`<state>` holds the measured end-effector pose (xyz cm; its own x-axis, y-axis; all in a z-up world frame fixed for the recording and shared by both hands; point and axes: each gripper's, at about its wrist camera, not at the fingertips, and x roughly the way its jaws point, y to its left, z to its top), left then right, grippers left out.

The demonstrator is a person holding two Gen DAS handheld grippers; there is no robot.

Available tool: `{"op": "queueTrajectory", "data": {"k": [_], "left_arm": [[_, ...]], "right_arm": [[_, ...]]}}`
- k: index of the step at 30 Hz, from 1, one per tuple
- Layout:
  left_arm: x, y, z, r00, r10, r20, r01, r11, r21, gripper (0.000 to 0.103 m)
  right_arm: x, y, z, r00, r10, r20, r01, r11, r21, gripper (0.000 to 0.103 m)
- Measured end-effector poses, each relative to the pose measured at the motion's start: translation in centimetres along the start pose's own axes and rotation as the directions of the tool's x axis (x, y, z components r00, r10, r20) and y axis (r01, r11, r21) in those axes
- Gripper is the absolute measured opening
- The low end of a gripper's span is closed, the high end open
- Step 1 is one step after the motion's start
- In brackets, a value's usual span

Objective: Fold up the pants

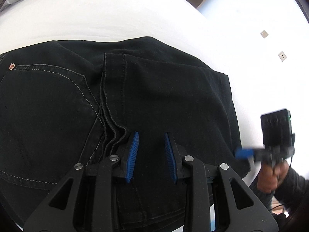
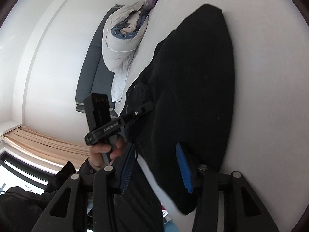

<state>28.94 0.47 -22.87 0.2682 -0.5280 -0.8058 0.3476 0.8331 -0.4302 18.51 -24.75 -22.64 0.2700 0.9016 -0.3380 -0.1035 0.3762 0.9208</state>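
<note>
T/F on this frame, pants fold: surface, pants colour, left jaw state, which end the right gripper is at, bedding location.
1. The black pants lie on a white bed. True.
2. The pants are blue denim with white stitching all over. False: they are black, with pale stitching around a pocket.
3. The left gripper has its blue pads apart, over the fabric. True.
4. The right gripper is over the middle of the pants. False: it is at their edge.
5. A bundled duvet lies on the pants. False: it lies beside them, apart.
</note>
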Motion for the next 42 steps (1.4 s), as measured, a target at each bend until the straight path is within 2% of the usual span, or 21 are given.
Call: {"op": "queueTrajectory", "data": {"k": [4, 6, 8, 9, 10, 12, 13, 15, 16, 18, 21, 23, 27, 29, 32, 35, 36, 37, 38, 40, 42], "left_arm": [[-2.0, 1.1, -1.1, 0.998, 0.037, 0.055, -0.036, 0.999, -0.025, 0.027], [-5.4, 2.5, -0.6, 0.989, 0.082, 0.122, -0.075, 0.995, -0.062, 0.029], [-9.4, 4.7, -0.4, 0.974, 0.104, 0.199, -0.08, 0.989, -0.126, 0.061], [-11.5, 6.0, -1.2, 0.958, 0.117, 0.262, -0.071, 0.981, -0.181, 0.091], [-13.5, 7.2, -2.1, 0.934, 0.144, 0.328, -0.067, 0.969, -0.236, 0.098], [-17.5, 10.5, -4.4, 0.88, 0.184, 0.438, -0.015, 0.932, -0.362, 0.098], [-18.9, 12.2, -5.4, 0.862, 0.189, 0.471, 0.029, 0.908, -0.418, 0.098], [-21.0, 16.2, -8.0, 0.817, 0.186, 0.545, 0.163, 0.833, -0.528, 0.099], [-21.4, 18.0, -9.1, 0.807, 0.19, 0.559, 0.211, 0.792, -0.573, 0.099], [-21.5, 20.8, -10.6, 0.811, 0.192, 0.552, 0.263, 0.724, -0.637, 0.099], [-20.4, 23.1, -11.4, 0.825, 0.168, 0.539, 0.305, 0.671, -0.676, 0.099], [-19.3, 24.0, -11.6, 0.827, 0.132, 0.547, 0.351, 0.64, -0.684, 0.099], [-17.1, 24.7, -11.4, 0.84, 0.09, 0.535, 0.38, 0.605, -0.699, 0.099], [-16.0, 25.1, -11.3, 0.844, 0.078, 0.53, 0.395, 0.578, -0.714, 0.099], [-15.4, 26.0, -11.5, 0.824, 0.064, 0.563, 0.445, 0.544, -0.711, 0.099], [-14.6, 26.4, -10.9, 0.816, 0.053, 0.576, 0.47, 0.519, -0.714, 0.096], [-14.4, 26.5, -10.8, 0.816, 0.049, 0.577, 0.474, 0.514, -0.715, 0.089], [-14.2, 26.6, -10.6, 0.823, 0.052, 0.565, 0.466, 0.507, -0.725, 0.076], [-13.9, 26.8, -10.6, 0.832, 0.059, 0.551, 0.453, 0.499, -0.739, 0.067], [-13.2, 27.2, -10.7, 0.838, 0.06, 0.542, 0.456, 0.47, -0.756, 0.039], [-12.8, 27.7, -11.1, 0.836, 0.055, 0.546, 0.471, 0.44, -0.765, 0.031]], "right_arm": [[0.2, 1.6, -3.4, 0.999, -0.025, -0.035, 0.024, 0.999, -0.029, 0.048], [0.2, 2.5, -4.1, 0.999, -0.009, -0.051, 0.008, 1.0, -0.027, 0.05], [-0.2, 3.5, -4.6, 0.999, 0.008, -0.036, -0.009, 0.999, -0.047, 0.05], [-0.5, 4.0, -4.6, 1.0, 0.024, -0.019, -0.025, 0.998, -0.054, 0.05], [-0.8, 4.4, -4.4, 0.999, 0.036, 0.002, -0.036, 0.998, -0.055, 0.05], [-1.4, 4.8, -3.7, 0.997, 0.059, 0.039, -0.057, 0.997, -0.06, 0.05], [-1.8, 5.0, -3.2, 0.995, 0.079, 0.063, -0.076, 0.995, -0.057, 0.05], [-1.6, 5.2, -2.2, 0.991, 0.099, 0.091, -0.096, 0.994, -0.042, 0.05], [-1.3, 5.2, -1.7, 0.99, 0.107, 0.097, -0.103, 0.994, -0.036, 0.05], [-0.4, 5.1, -1.0, 0.988, 0.111, 0.108, -0.109, 0.994, -0.018, 0.05], [0.6, 4.8, -0.2, 0.986, 0.115, 0.117, -0.118, 0.993, 0.017, 0.05], [1.3, 4.6, 0.1, 0.987, 0.111, 0.114, -0.116, 0.993, 0.036, 0.05], [1.8, 4.3, -0.3, 0.993, 0.079, 0.089, -0.084, 0.995, 0.05, 0.05], [1.9, 4.1, -0.3, 0.993, 0.078, 0.086, -0.084, 0.995, 0.058, 0.05], [2.2, 3.9, 0.1, 0.993, 0.078, 0.092, -0.085, 0.994, 0.071, 0.05], [2.1, 3.7, 0.5, 0.99, 0.098, 0.106, -0.106, 0.991, 0.082, 0.05], [2.1, 3.7, 0.6, 0.989, 0.103, 0.109, -0.112, 0.99, 0.081, 0.05], [2.2, 3.8, 0.9, 0.988, 0.106, 0.112, -0.115, 0.99, 0.08, 0.05], [2.3, 3.9, 1.2, 0.988, 0.107, 0.111, -0.116, 0.99, 0.079, 0.05], [2.6, 4.0, 1.7, 0.989, 0.104, 0.105, -0.112, 0.991, 0.073, 0.05], [3.1, 4.1, 2.2, 0.991, 0.091, 0.095, -0.098, 0.993, 0.069, 0.05]]}}
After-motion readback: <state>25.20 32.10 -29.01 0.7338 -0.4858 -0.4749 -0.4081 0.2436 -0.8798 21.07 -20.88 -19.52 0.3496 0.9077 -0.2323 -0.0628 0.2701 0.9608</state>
